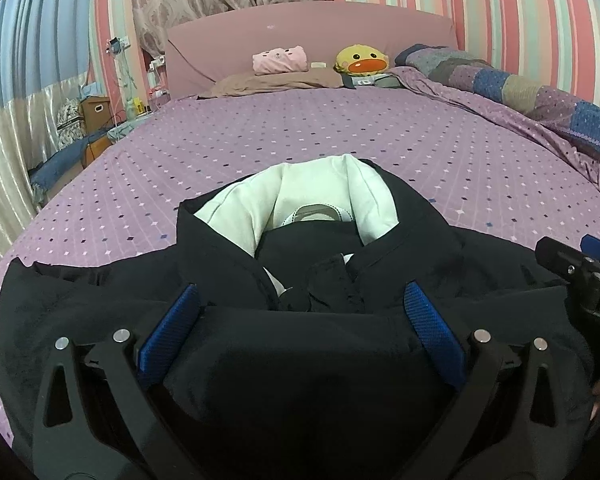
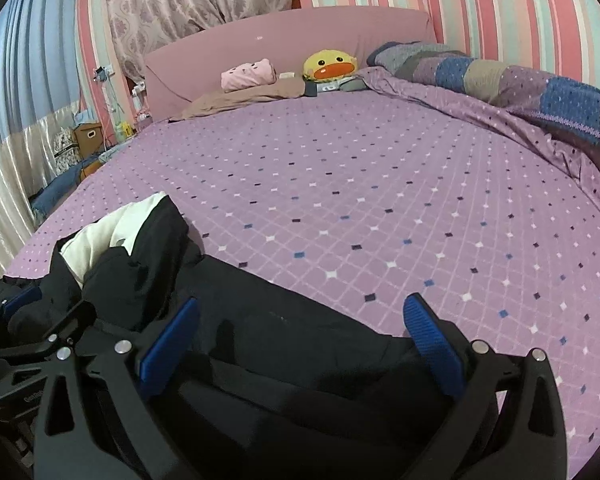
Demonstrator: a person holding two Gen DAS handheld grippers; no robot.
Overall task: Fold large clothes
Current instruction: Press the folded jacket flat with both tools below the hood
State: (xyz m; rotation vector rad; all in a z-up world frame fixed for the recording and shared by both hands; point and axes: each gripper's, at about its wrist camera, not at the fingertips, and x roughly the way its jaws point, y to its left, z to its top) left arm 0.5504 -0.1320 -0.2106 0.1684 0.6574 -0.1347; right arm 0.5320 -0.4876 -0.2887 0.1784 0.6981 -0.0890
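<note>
A black jacket (image 1: 292, 344) with a white lining at the hood (image 1: 300, 200) lies on the purple bed at its near edge. My left gripper (image 1: 302, 300) stands open over the jacket's middle, its blue pads wide apart above a folded black layer. In the right wrist view the same jacket (image 2: 284, 344) fills the lower left, its white lining (image 2: 100, 236) showing at the left. My right gripper (image 2: 302, 312) is open over the jacket's right part, near its edge. The right gripper's body (image 1: 580, 276) shows at the right edge of the left view, and the left gripper's body (image 2: 24, 340) at the left of the right view.
The purple diamond-patterned sheet (image 2: 380, 184) stretches to a pink headboard (image 1: 312, 40). A pink pillow (image 1: 280, 60), a yellow duck plush (image 1: 362, 60) and a brown cloth sit at the head. A patchwork quilt (image 2: 520, 84) lies bunched along the right side. Boxes and clutter (image 1: 92, 112) stand left of the bed.
</note>
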